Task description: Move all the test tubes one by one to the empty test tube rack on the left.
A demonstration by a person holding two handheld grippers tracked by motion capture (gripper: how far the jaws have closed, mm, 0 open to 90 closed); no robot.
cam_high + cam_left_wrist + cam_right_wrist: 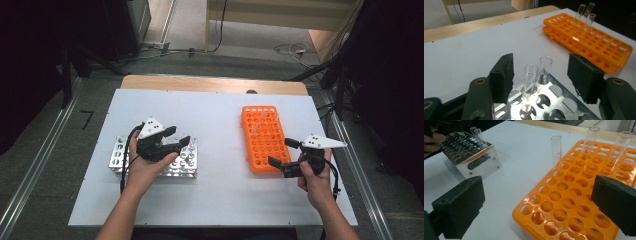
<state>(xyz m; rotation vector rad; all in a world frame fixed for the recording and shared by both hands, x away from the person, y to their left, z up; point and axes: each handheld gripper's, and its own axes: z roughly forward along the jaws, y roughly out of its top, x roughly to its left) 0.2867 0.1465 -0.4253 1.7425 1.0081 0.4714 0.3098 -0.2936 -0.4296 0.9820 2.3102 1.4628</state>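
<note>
Left gripper (540,77) over metal rack (186,170), jaws apart around two upright glass tubes (537,75) untouched; right gripper (536,207) beside orange rack (574,202), jaws wide apart, empty.

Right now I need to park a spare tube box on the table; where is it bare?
Bare white table lies between the metal rack and the orange rack, also along the far edge. Crowded at both racks, where the left gripper and right gripper hover.

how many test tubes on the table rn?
5. Two test tubes stand side by side in the metal rack, between the left gripper's open jaws. Three stand in the orange rack. None seems hidden.
</note>
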